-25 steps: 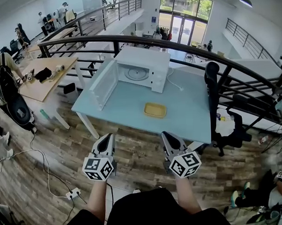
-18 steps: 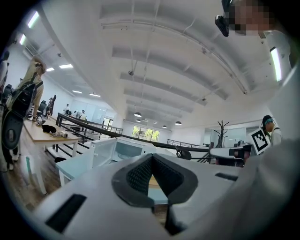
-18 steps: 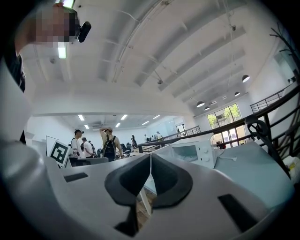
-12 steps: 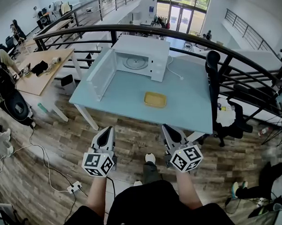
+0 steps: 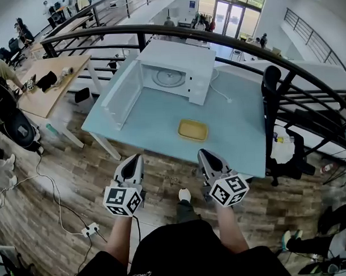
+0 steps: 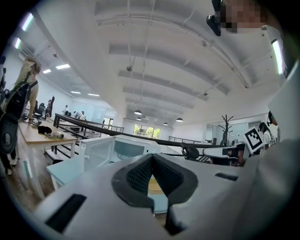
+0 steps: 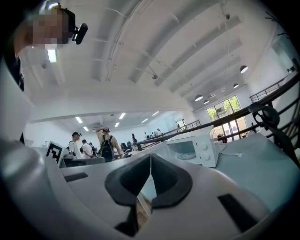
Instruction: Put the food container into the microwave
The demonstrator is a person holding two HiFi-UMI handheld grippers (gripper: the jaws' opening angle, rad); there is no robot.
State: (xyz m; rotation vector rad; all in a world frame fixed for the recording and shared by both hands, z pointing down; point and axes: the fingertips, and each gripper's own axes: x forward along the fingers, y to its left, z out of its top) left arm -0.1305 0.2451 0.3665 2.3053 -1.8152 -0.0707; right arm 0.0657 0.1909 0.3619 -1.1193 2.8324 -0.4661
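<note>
The yellow food container (image 5: 193,129) lies flat on the light blue table (image 5: 241,132), in front of the white microwave (image 5: 179,69). The microwave's door (image 5: 123,96) hangs open to the left, and the turntable shows inside. My left gripper (image 5: 134,159) and right gripper (image 5: 203,155) are held side by side over the floor, just short of the table's near edge, both shut and empty. In the left gripper view the left gripper (image 6: 152,156) points at the microwave (image 6: 126,149), and a bit of the container (image 6: 154,186) shows behind its pads. In the right gripper view the right gripper (image 7: 150,154) faces the microwave (image 7: 193,148).
A black office chair (image 5: 271,88) stands at the table's right side. A dark curved railing (image 5: 243,39) runs behind the table. A wooden desk (image 5: 49,91) with people stands to the left. A cable and a power strip (image 5: 88,229) lie on the plank floor.
Both grippers have come forward toward the table's near edge, so the table, container and microwave look closer. Both pairs of jaws stay closed.
</note>
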